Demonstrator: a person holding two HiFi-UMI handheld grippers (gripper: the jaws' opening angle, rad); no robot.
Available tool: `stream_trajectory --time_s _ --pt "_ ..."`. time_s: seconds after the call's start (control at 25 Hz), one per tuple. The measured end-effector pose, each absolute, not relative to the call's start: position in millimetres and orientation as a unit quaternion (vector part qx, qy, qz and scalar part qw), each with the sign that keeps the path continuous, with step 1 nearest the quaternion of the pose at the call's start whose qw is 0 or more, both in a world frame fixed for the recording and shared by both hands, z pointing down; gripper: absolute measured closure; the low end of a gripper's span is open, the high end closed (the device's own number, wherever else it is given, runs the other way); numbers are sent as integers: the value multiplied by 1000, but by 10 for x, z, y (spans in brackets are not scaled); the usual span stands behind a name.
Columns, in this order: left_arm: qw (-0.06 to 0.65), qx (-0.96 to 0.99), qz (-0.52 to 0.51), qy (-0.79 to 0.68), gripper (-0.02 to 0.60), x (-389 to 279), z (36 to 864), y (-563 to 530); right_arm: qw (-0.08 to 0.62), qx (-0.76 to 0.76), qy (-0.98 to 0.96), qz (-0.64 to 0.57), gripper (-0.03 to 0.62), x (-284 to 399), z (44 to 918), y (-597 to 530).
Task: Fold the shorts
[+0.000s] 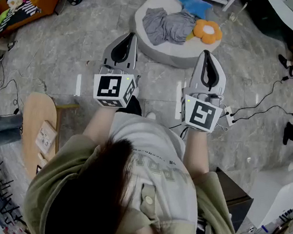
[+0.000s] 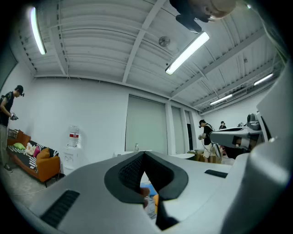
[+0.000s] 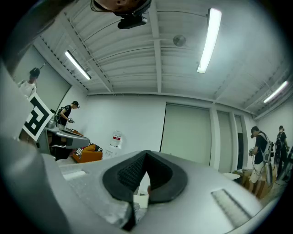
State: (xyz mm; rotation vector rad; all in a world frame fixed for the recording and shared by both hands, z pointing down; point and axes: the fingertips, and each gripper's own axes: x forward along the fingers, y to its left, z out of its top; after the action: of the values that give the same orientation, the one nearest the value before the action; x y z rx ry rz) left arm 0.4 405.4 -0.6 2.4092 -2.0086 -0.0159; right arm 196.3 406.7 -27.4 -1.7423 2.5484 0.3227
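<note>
Olive sleeves (image 1: pixel 53 182) are seen nearest. Left hand-held gripper (image 1: pixel 131 36) and right hand-held gripper (image 1: pixel 207 55) are clenched, empty. Folding seems unstarted: grey shorts (image 1: pixel 165 26), crumpled on the round cushion (image 1: pixel 170 57) ahead, must first be reached.

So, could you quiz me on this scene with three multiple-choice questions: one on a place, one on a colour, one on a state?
1. Where do the grey shorts lie?
A. on the round white cushion
B. on the orange sofa
C. in a gripper

2. What colour is the star-shaped pillow?
A. red
B. blue
C. green

3. How do both grippers' jaws stand?
A. wide apart
B. clamped on the shorts
C. together, holding nothing

Answers:
1 A: the shorts lie crumpled on the cushion, beside the orange flower pillow.
2 B: the head view shows it blue.
3 C: the left gripper and right gripper are shut in the air, short of the cushion.
</note>
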Motion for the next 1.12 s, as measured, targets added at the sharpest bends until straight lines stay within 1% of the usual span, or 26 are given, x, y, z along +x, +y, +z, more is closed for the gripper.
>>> stream_trajectory --time_s 0.2,0.32,0.6,0.92,1.12 --pt "4 764 -4 -646 572 33 16 4039 0 -565 818 106 595 2003 -293 4027" --pt "5 760 -2 -650 572 26 28 4034 2 -554 826 101 595 1974 -263 3998" --pt "8 753 8 -658 572 -215 87 3850 0 -548 831 98 595 1817 -169 3769" --pt "26 760 3 -650 572 -644 163 3195 -9 -562 822 94 594 1493 -157 3223" --pt "35 777 13 -628 572 -945 187 2570 6 -586 808 67 594 1326 -116 2650"
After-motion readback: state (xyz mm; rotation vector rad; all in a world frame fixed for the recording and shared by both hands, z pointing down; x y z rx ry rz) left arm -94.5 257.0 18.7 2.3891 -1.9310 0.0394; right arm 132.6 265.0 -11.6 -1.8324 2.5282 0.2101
